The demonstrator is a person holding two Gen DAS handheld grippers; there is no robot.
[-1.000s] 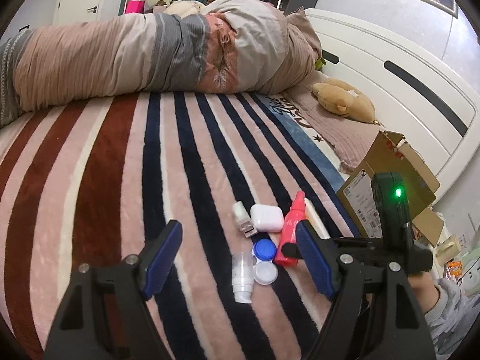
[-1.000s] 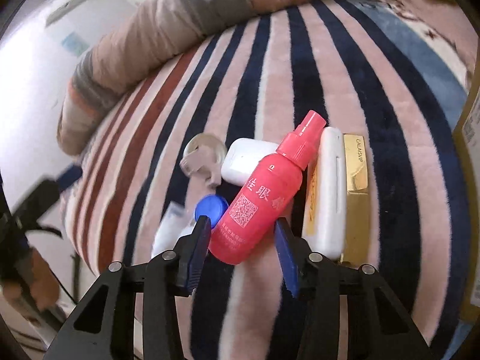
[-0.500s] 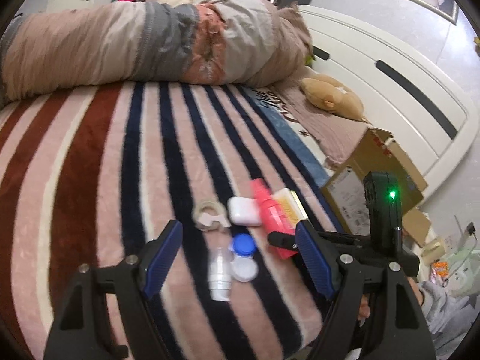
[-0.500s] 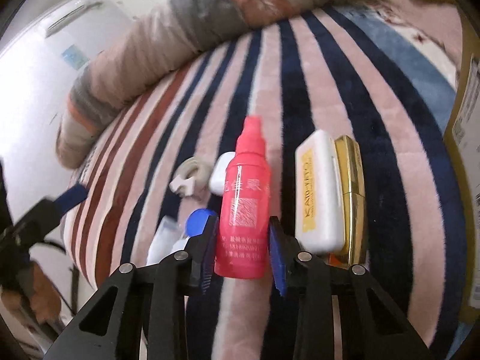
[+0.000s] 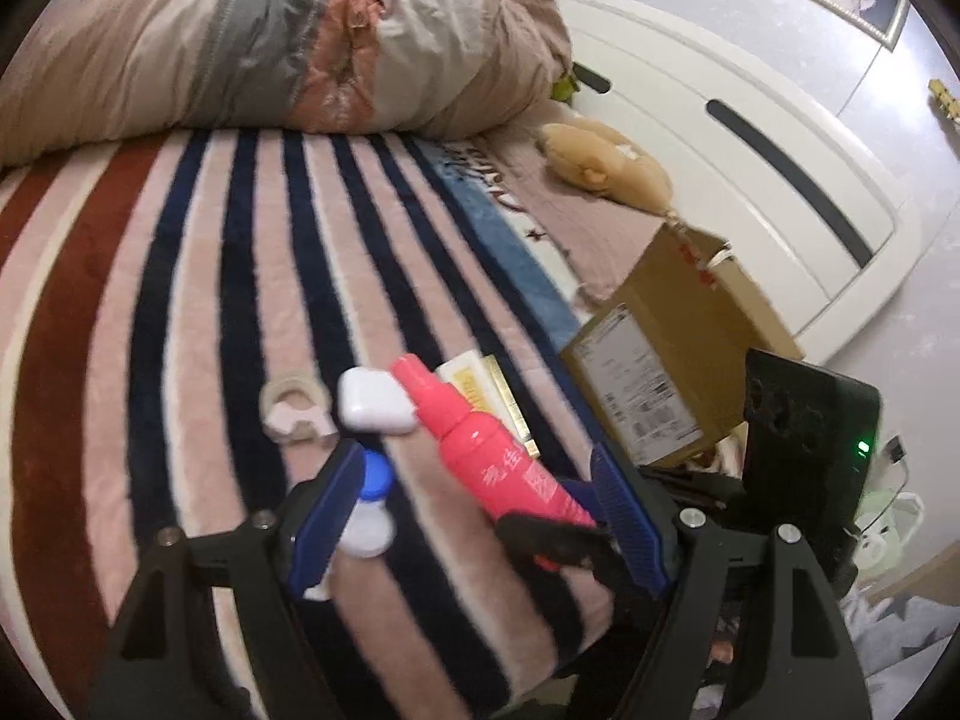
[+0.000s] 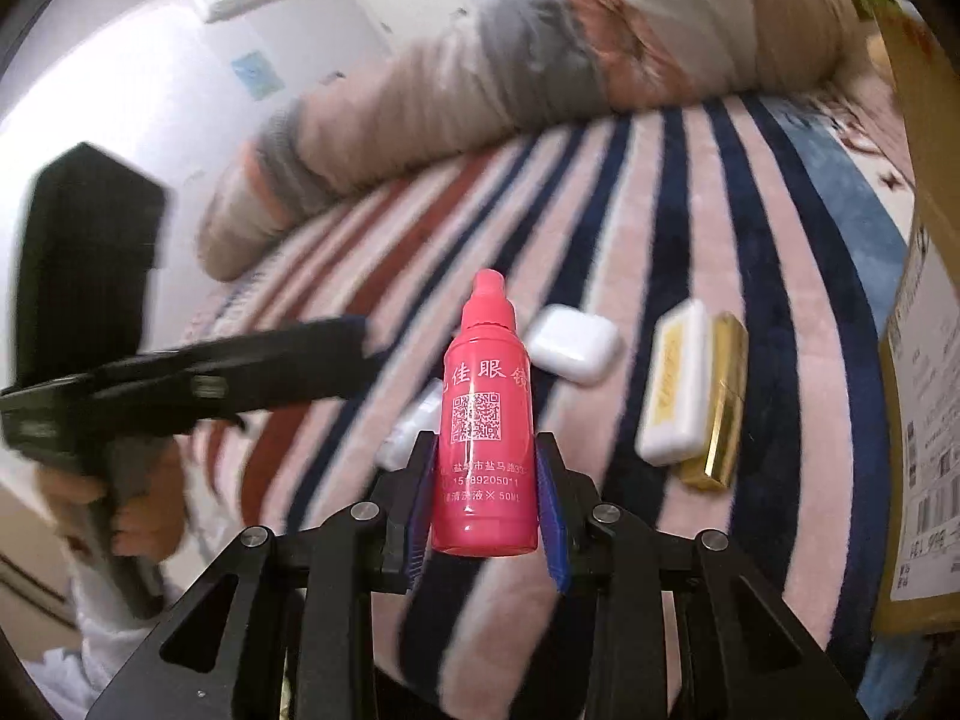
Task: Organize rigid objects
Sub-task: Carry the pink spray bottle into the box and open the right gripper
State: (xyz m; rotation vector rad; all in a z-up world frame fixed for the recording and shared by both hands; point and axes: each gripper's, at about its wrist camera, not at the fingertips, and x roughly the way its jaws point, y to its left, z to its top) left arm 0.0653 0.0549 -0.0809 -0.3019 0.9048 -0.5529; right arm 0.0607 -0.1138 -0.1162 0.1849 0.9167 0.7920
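My right gripper (image 6: 486, 480) is shut on a pink spray bottle (image 6: 487, 438) and holds it upright above the striped blanket (image 6: 750, 228). The pink bottle also shows in the left wrist view (image 5: 486, 450), held by the right gripper's black fingers (image 5: 558, 540). My left gripper (image 5: 474, 522) is open and empty, its jaws either side of the raised bottle. On the blanket lie a white earbud case (image 6: 573, 343), a white and gold box (image 6: 690, 396), a tape roll (image 5: 294, 408) and a blue-capped lens case (image 5: 369, 504).
A cardboard box (image 5: 672, 360) stands at the right by the small objects. A rolled duvet (image 5: 270, 42) lies across the far side of the bed. A tan plush toy (image 5: 606, 162) sits near the white headboard (image 5: 750, 138).
My right gripper closed on the pink bottle and lifted it upright off the blanket. My left gripper moved forward toward the objects and stayed open.
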